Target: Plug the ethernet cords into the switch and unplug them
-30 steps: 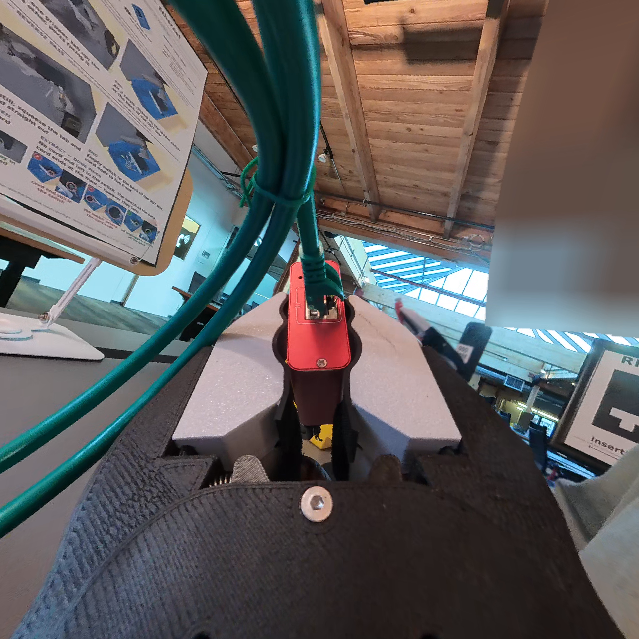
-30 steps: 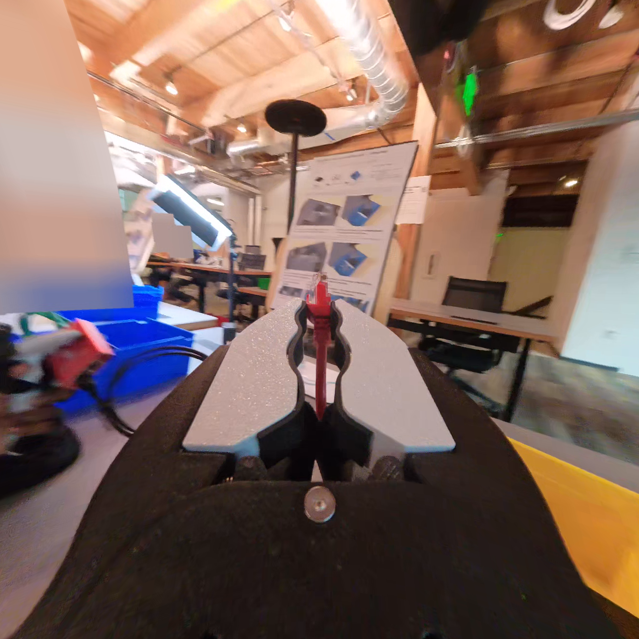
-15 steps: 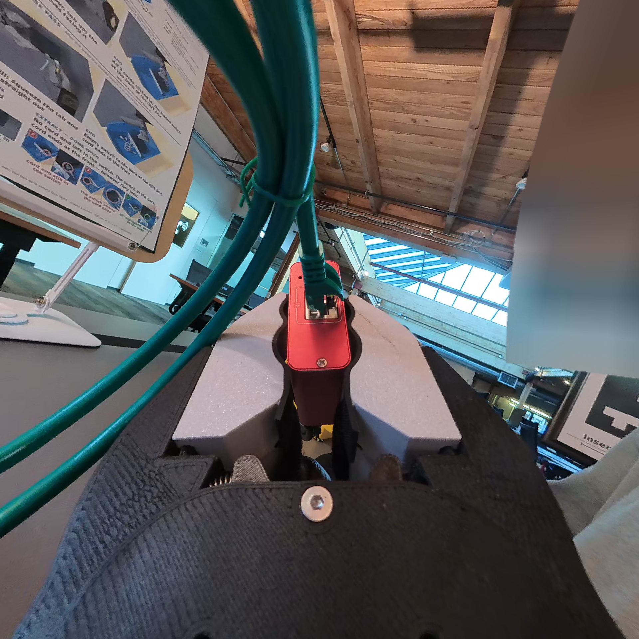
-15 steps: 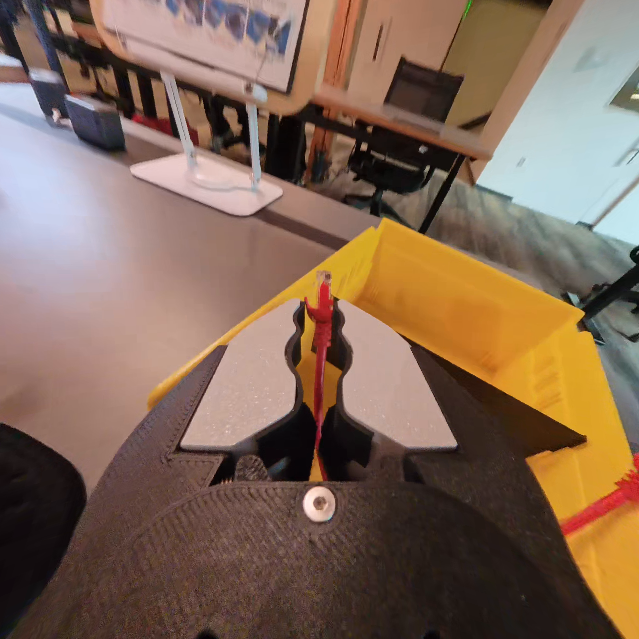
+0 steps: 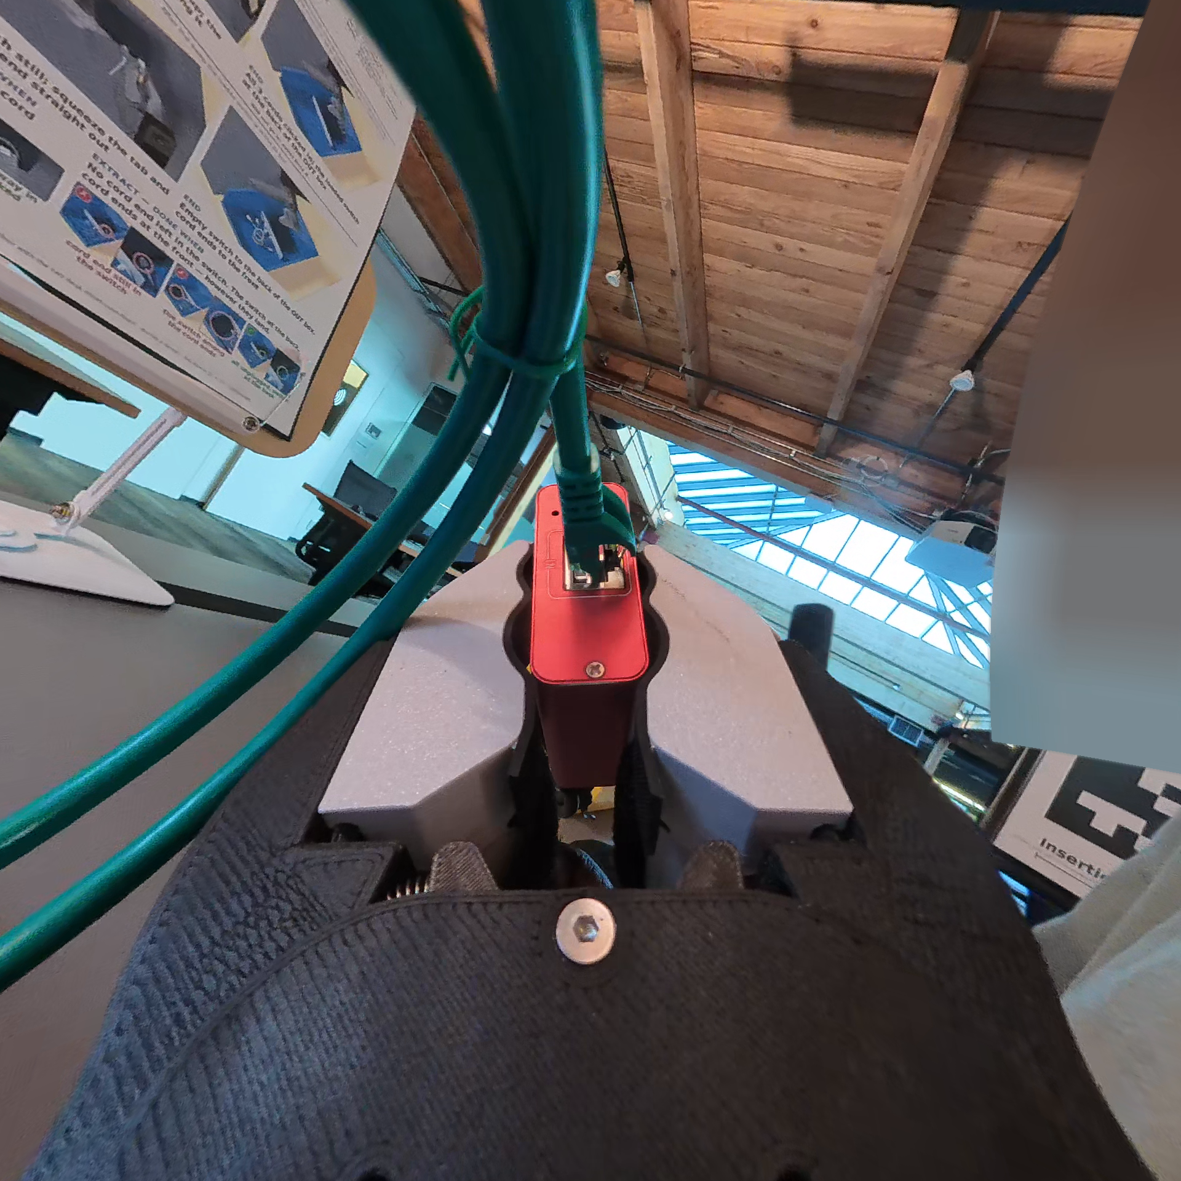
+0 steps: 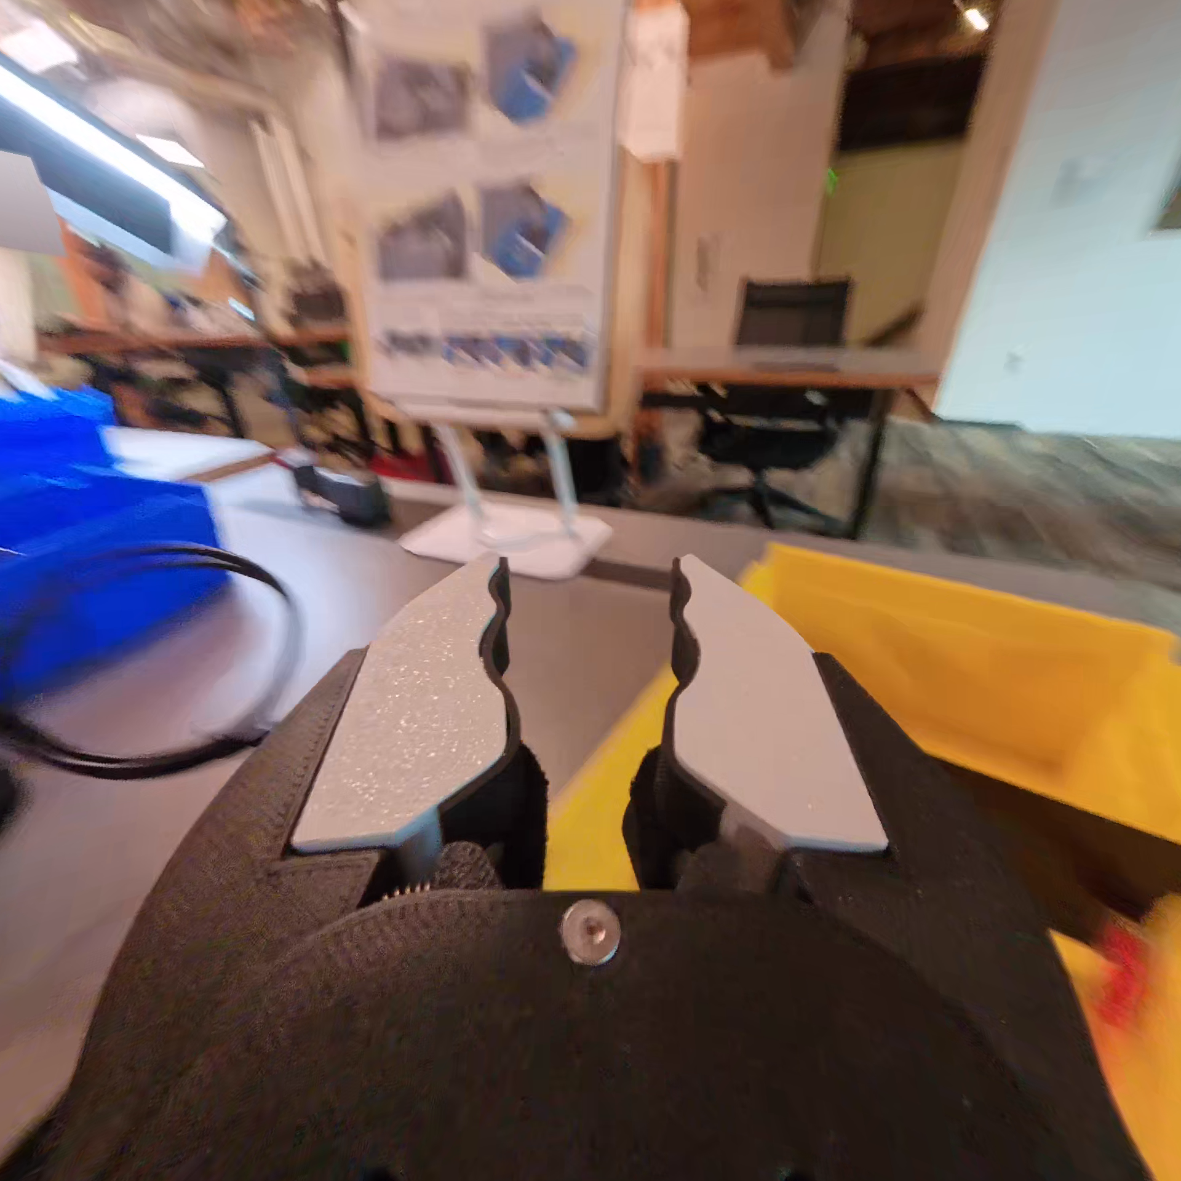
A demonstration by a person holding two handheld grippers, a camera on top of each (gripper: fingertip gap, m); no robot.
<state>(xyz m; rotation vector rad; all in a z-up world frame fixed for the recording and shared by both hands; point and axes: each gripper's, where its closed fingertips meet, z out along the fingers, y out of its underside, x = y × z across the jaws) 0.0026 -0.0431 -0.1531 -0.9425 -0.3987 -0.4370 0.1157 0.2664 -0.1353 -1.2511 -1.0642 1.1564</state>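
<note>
Left hand-held gripper (image 5: 588,613) pinching red switch (image 5: 588,629), lower end hidden; right hand-held gripper (image 6: 589,597) spread, surroundings blurred.

bright daylight, wide-angle warping, right wrist view blurred.

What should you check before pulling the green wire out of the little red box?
1. Left hand-held gripper shut on the small red metal switch box: ok.
2. Green ethernet cord plugged into the switch port: ok.
3. Right hand-held gripper open and empty, ready to grab: ok.
4. Red cord dropped in the yellow plastic bin: looks ok, blurred.
5. Plug's release tab reachable: cannot tell.
6. Green cord loops tied in a bundle, clear of the right hand-held gripper: ok.
</note>
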